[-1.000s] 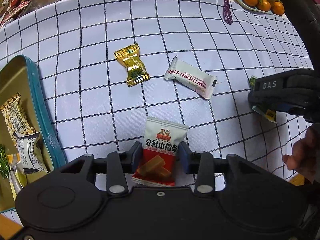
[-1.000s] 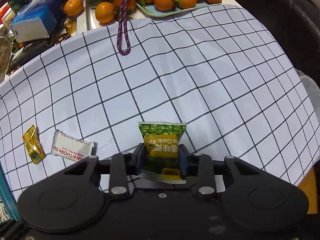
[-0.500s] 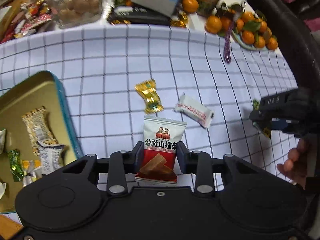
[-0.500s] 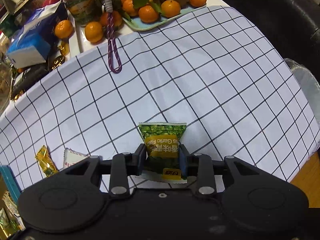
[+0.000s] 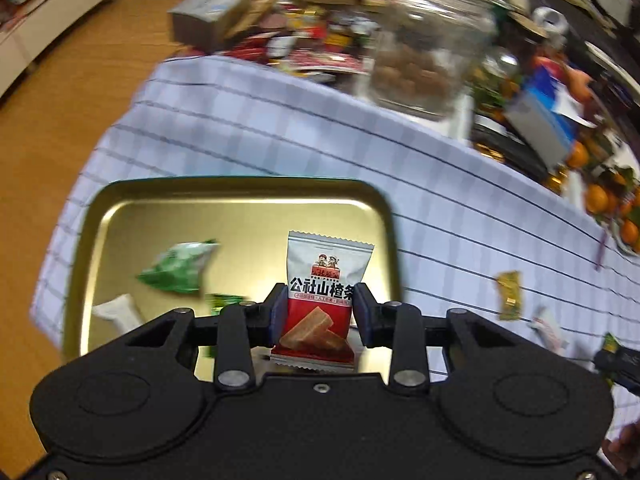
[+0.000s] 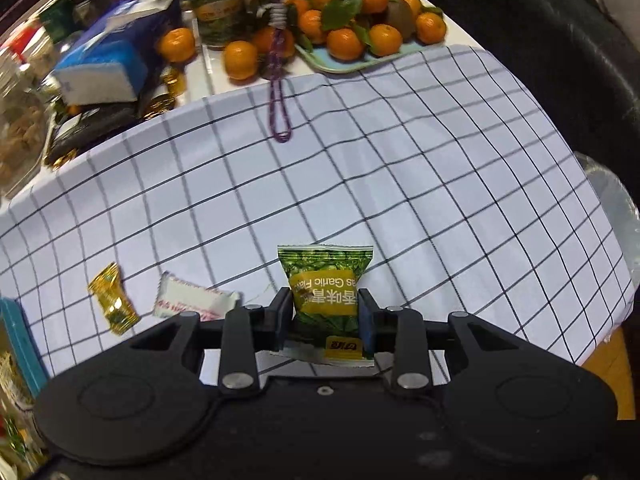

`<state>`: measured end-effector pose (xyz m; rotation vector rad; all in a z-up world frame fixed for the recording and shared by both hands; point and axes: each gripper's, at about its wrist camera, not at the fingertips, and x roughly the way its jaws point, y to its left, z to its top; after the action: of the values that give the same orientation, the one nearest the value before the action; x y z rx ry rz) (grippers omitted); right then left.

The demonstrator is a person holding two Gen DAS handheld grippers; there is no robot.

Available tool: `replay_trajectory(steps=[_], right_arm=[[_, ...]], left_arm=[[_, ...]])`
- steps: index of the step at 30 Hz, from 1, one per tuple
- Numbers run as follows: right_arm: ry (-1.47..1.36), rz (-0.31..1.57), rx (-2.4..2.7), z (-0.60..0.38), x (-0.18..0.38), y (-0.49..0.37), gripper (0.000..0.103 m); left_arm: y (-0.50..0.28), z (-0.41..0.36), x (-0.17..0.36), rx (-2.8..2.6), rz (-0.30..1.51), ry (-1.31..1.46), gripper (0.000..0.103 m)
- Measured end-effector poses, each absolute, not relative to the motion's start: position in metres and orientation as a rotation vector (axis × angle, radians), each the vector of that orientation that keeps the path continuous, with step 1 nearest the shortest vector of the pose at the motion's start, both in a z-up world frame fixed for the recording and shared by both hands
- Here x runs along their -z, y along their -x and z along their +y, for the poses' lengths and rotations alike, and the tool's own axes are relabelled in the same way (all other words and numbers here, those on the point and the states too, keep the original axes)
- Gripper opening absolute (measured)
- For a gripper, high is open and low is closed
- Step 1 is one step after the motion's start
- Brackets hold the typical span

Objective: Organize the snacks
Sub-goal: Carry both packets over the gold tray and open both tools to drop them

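My left gripper (image 5: 319,309) is shut on a red and white hawthorn snack packet (image 5: 322,280), held above the gold tin (image 5: 240,190) with the teal outside. Several wrapped snacks lie in the tin, among them a green packet (image 5: 178,266) and a white one (image 5: 116,312). My right gripper (image 6: 325,317) is shut on a green garlic-pea packet (image 6: 326,280), lifted over the checked tablecloth (image 6: 400,160). On the cloth lie a gold candy (image 6: 113,298) and a white hawthorn bar (image 6: 194,300), both left of the right gripper. The tin's teal edge (image 6: 18,344) shows at far left.
Behind the cloth stand a tray of oranges (image 6: 352,28), a blue tissue box (image 6: 116,60), a purple cord (image 6: 278,92), a glass jar of nuts (image 5: 424,56) and mixed clutter. A black chair (image 6: 580,40) is at the right; wooden floor (image 5: 60,100) at the left.
My left gripper has swung left with the red packet, from over the cloth to over the tin, and rolled. My right gripper has risen a little with the green packet.
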<state>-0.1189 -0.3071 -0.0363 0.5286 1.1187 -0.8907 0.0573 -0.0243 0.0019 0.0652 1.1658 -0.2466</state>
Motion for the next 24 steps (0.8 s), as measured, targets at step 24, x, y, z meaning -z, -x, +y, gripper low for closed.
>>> replay_trajectory(steps=[24], right_arm=[[-0.387, 1.093, 0.341, -0.079, -0.038, -0.03, 0.034]], left_arm=[[-0.088, 0.088, 0.011, -0.003, 1.295, 0.061, 0.043]])
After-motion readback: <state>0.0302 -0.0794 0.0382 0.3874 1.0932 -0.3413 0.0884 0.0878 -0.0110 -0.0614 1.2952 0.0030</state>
